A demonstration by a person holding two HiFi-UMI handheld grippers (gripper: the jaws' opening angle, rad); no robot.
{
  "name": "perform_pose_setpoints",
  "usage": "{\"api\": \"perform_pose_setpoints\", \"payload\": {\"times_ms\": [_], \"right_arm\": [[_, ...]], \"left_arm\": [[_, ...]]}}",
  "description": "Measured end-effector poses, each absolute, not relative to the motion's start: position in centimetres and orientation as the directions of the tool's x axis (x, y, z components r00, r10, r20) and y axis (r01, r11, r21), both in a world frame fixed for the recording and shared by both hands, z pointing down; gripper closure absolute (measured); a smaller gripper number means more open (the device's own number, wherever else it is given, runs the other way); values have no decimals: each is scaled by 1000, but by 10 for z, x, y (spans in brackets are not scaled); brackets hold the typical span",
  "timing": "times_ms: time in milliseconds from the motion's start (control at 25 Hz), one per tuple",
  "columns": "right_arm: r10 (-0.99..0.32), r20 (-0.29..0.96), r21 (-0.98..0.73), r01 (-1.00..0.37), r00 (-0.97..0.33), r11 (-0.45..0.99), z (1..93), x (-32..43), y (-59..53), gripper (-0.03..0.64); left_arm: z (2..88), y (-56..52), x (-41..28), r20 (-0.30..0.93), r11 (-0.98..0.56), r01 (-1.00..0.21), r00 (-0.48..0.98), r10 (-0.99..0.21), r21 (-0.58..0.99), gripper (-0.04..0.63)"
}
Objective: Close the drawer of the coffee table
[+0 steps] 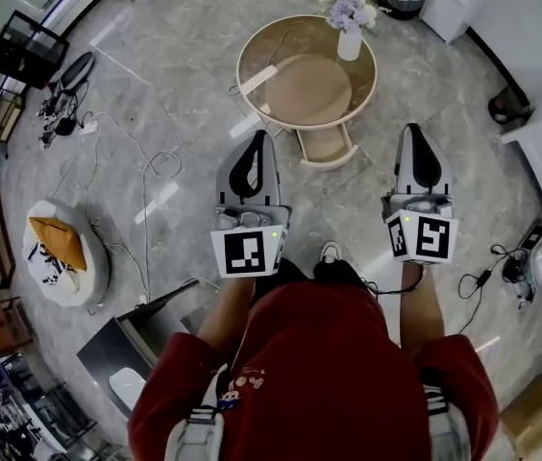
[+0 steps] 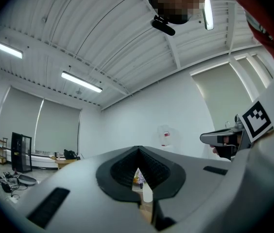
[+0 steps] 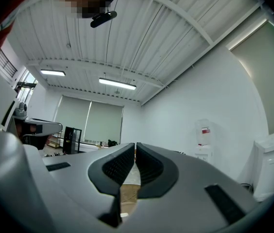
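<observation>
Drawer (image 1: 327, 147): open, pulled out from under the near edge of the coffee table (image 1: 241, 73), toward the person; nothing touches it.
Task done so far: nothing that shows; the drawer is not yet pushed in.
Task left: by my judgement, all of it. A gripper must reach the drawer front and press it back under the table top until it sits flush.
Coffee tables: one, round, with a glass top and a pale rim, standing on a grey stone floor (image 1: 175, 56).
Drawers: one, shallow and pale, and it looks empty.
Grippers: two, both held level in front of the person, short of the table and well apart from the drawer.
Left gripper (image 1: 262, 134): fingers closed tip to tip, nothing between them; it lies just beside the table's near left edge.
Right gripper (image 1: 413, 129): fingers pressed together, holding nothing; it lies off to the right of the drawer.
Vases: one, white (image 1: 349, 43), with pale flowers, at the far right edge of the table top.
</observation>
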State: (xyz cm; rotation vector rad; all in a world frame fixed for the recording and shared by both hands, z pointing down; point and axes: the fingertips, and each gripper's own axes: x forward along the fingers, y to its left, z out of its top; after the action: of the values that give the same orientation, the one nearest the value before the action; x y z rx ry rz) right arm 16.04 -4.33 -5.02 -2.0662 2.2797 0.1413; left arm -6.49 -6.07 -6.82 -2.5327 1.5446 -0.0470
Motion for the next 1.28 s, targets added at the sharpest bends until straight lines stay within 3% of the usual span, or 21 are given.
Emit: {"api": "perform_pose_setpoints", "payload": {"times_ms": [280, 560, 880, 1280], "right_arm": [[-993, -80, 23, -996, -87, 86, -24, 156, -57, 591], [-996, -27, 43, -995, -88, 87, 61, 148, -82, 591], [-992, 61, 64, -991, -113, 117, 253, 116, -87, 591], [-981, 152, 41, -991, -122, 129, 539, 94, -75, 591]], "left_arm": [[-47, -79, -65, -78, -460, -870, 478, -875, -176, 586], [25, -110, -53, -99, -491, -855, 510, -854, -167, 586], [196, -127, -61, -71, -510, -852, 519, -852, -117, 586], [471, -111, -76, -49, -513, -849, 521, -852, -125, 586]]}}
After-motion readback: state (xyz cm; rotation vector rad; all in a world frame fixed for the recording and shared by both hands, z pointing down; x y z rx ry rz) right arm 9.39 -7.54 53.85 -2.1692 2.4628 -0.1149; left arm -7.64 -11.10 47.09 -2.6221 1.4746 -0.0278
